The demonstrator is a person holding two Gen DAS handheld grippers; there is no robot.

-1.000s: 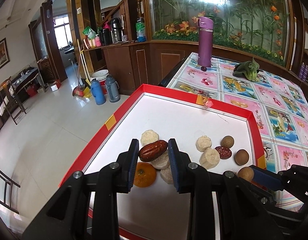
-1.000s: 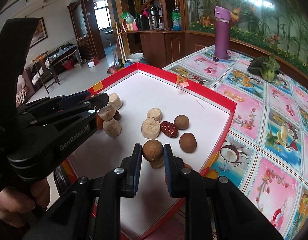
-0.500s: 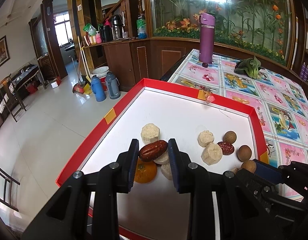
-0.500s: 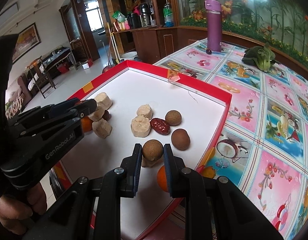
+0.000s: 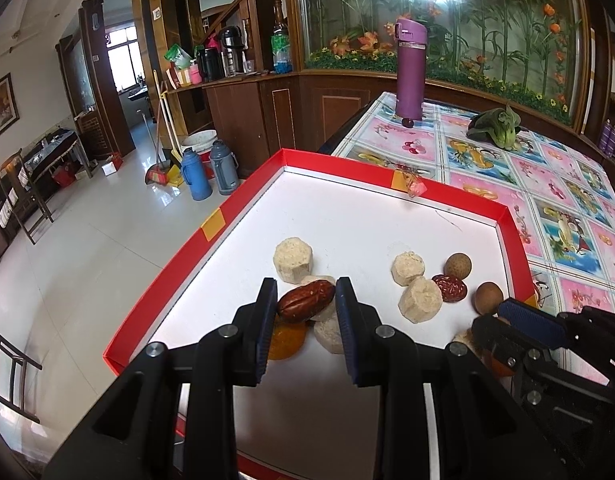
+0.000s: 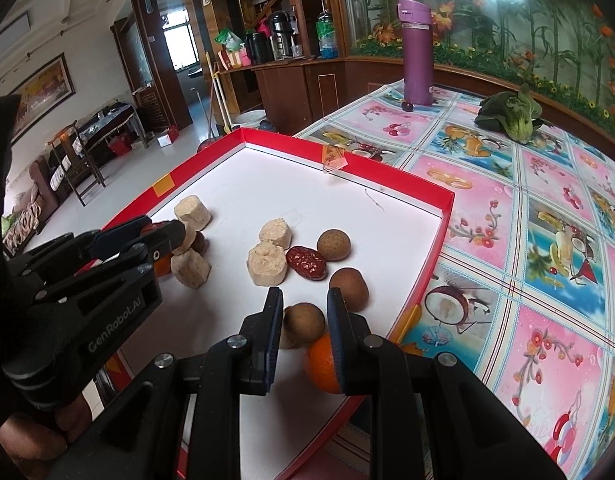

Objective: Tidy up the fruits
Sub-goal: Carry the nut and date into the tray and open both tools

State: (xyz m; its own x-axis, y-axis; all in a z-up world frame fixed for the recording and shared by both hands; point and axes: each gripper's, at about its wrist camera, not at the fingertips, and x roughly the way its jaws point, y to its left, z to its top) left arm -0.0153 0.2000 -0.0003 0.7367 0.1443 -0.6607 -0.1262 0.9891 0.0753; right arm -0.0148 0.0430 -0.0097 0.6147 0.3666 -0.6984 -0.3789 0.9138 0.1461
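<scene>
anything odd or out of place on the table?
Mostly tidy. One stray: a small dark round fruit sits on the tablecloth at the foot of the purple bottle, outside the red tray. A crumpled wrapper lies on the tray's far rim. No spills visible.

Glossy wrinkled date (image 5: 306,306), matt white tray (image 5: 359,216), shiny tablecloth (image 6: 547,216)

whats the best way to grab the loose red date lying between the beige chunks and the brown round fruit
Grip the loose red date across its narrow middle, coming from above. It lies flat, long axis slanted, with a beige chunk and a round brown fruit crowding its ends, so only the long sides look free for the tool.
</scene>
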